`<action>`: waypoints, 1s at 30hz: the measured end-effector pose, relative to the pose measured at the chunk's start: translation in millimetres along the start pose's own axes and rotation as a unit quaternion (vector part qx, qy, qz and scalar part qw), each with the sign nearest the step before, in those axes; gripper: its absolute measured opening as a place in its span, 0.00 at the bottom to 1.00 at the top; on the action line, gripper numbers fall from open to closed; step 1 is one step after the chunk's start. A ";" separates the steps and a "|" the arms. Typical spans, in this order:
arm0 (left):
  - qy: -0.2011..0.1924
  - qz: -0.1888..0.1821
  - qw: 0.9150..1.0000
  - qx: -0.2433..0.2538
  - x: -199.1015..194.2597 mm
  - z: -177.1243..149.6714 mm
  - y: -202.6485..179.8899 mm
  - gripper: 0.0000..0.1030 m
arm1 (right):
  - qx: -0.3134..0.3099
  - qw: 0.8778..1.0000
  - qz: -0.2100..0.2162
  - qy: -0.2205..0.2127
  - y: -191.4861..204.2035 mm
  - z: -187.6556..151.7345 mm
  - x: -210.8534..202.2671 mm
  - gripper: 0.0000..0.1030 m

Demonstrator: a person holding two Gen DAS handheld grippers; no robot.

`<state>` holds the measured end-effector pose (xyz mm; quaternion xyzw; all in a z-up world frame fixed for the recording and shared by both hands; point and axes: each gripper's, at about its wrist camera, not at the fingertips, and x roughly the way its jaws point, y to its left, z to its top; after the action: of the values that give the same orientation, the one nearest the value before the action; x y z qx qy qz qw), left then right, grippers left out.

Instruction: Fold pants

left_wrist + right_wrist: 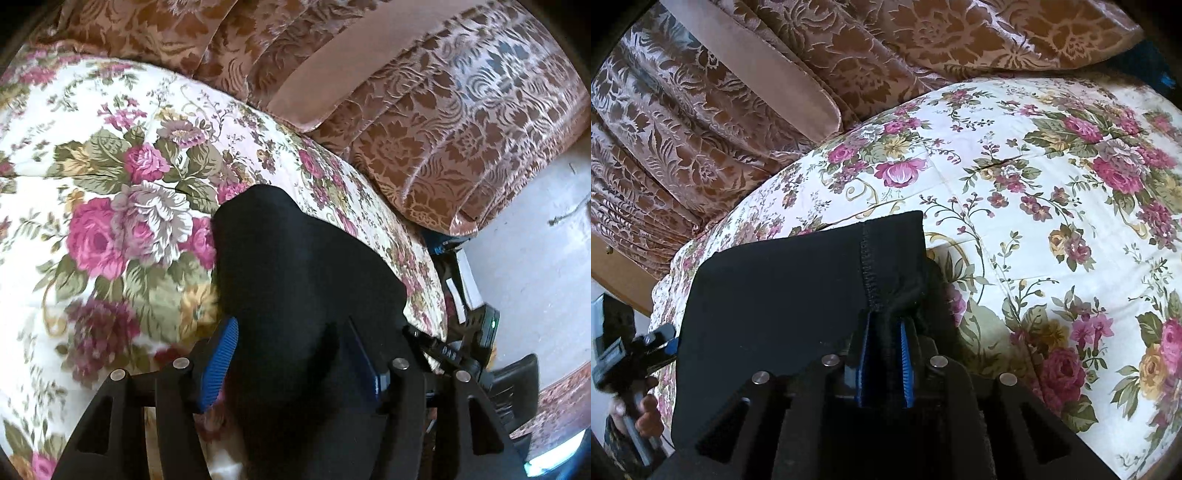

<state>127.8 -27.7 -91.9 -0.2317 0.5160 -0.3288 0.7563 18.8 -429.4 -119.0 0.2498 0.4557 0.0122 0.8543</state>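
Black pants (pixel 798 295) lie on floral quilt (pixel 1034 184), brown curtain (pixel 701 129) behind.

The bed (pixel 1015 192) is covered with a cream spread printed with pink roses, yellow blooms and green leaves, lightly creased in places. Along its far edge lie brown and gold pillows (pixel 424 122) in a damask leaf pattern, one with a plain tan band, pressed against the spread. Black pants (pixel 783 291) rest on the floral cover near the bed's side edge, a stitched seam running across the cloth.
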 end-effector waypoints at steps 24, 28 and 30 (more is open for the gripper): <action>0.051 -0.043 0.998 -0.014 35.5 7.6 18.7 0.49 | 0.004 0.995 0.102 0.014 -12.8 -0.6 -15.1 0.66; 0.035 -0.037 0.999 -0.013 27.8 2.0 18.9 0.51 | 0.012 0.996 0.081 0.028 -20.0 -6.4 -15.3 0.74; 0.028 -0.033 0.999 -0.003 22.0 -1.8 18.8 0.51 | 0.018 0.996 0.082 0.042 -25.7 -11.3 -11.2 0.74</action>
<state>136.5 -31.2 -119.3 -0.2415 0.5303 -0.3583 0.7294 -1.9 -449.9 -126.7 0.3011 0.4693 0.0842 0.8258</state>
